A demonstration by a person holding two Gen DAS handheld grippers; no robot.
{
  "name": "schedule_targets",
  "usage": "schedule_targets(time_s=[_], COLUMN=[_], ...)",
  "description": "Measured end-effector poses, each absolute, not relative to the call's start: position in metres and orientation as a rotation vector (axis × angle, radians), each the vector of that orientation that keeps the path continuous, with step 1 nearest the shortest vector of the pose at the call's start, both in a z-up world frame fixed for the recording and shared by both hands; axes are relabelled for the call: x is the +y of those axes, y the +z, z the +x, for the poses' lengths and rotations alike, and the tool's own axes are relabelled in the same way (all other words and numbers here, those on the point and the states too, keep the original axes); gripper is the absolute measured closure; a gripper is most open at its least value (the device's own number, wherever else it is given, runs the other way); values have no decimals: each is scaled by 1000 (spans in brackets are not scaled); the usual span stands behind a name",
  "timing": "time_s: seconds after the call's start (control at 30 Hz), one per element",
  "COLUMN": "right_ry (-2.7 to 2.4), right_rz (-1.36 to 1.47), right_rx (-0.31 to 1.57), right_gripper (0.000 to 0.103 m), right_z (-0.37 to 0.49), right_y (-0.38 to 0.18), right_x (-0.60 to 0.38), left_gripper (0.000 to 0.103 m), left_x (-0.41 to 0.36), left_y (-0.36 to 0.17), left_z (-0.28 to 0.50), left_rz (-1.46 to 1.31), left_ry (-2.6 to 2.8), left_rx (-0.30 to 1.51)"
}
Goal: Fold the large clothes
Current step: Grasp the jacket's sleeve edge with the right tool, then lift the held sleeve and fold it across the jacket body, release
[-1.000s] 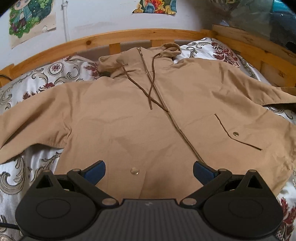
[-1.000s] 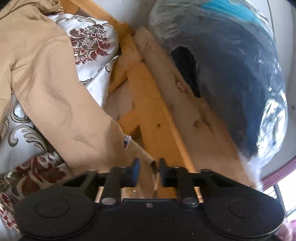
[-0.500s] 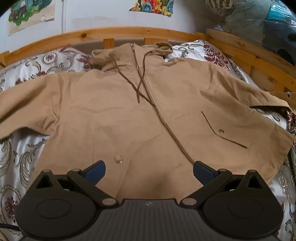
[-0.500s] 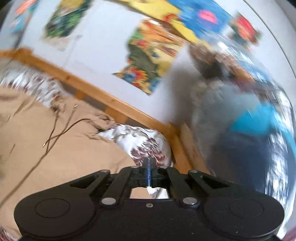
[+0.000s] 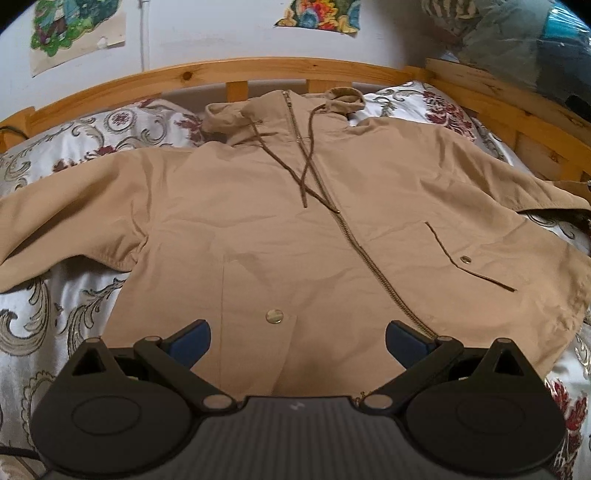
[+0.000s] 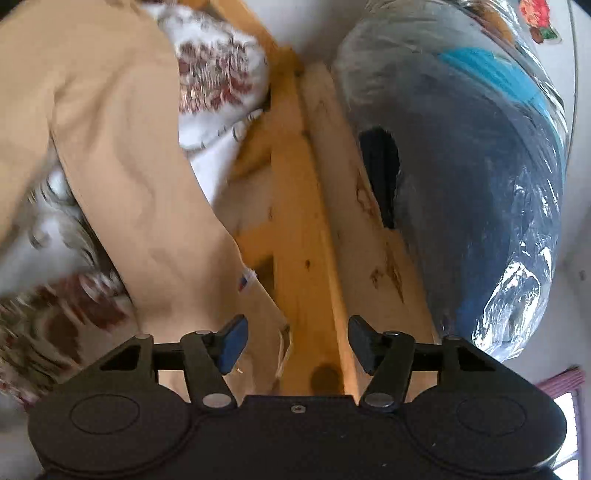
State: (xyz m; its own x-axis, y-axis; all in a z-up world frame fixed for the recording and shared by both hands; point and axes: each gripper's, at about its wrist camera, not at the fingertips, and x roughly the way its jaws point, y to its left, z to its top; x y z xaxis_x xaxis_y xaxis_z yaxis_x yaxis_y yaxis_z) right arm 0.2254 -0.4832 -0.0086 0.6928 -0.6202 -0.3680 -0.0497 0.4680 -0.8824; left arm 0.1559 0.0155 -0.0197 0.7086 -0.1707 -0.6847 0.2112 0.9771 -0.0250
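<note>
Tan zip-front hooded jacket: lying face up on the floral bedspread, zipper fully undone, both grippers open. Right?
Not quite. In the left wrist view the tan zip-front hooded jacket has its zipper done up. It lies face up on the floral bedspread; both grippers are open.

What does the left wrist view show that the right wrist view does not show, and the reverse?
Only the left wrist view shows the jacket's front: its zipper, crossed drawstrings, snap button, and the posters on the wall. It also shows the left gripper, open over the hem.

Only the right wrist view shows the sleeve end with a small tag, lying between the right gripper's jaws, which have just been opening.

Both show the tan jacket, the patterned bedding, the wooden bed frame and the plastic-wrapped bundle.
</note>
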Motion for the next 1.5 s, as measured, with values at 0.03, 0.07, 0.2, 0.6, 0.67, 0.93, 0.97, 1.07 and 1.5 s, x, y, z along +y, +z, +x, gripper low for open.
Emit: schedule_targets(time_s=[0.03, 0.07, 0.2, 0.6, 0.67, 0.93, 0.97, 1.07, 1.5], right_ry=[-390, -394, -431, -238, -242, -326, -341, -379, 413], right_rz=[-1074, -1125, -1171, -993, -976, -983, -993, -771, -108], right_rx=[760, 782, 822, 676, 726, 804, 818, 835, 377], right_gripper=[56, 71, 95, 96, 48, 60, 79, 103, 103], right_z=[225, 227, 235, 203, 211, 234, 237, 238, 204], right_y=[-13, -20, -24, 36, 32, -15, -19, 1, 187], right_x=[-483, -483, -489, -443, -451, -497, -501, -506, -298], left_gripper=[0, 0, 0, 0, 0, 0, 0, 0, 0], left_x=[15, 14, 10, 8, 7, -6, -8, -11, -25], left_y=[-20, -20, -19, -21, -22, -19, -18, -16, -6], left_z=[156, 156, 155, 144, 141, 146, 147, 149, 123], left_rz=[53, 52, 61, 55, 64, 155, 156, 149, 210], left_ry=[-216, -219, -231, -176, -187, -222, -225, -241, -329], left_rx=[757, 758, 746, 727, 728, 698, 696, 688, 632])
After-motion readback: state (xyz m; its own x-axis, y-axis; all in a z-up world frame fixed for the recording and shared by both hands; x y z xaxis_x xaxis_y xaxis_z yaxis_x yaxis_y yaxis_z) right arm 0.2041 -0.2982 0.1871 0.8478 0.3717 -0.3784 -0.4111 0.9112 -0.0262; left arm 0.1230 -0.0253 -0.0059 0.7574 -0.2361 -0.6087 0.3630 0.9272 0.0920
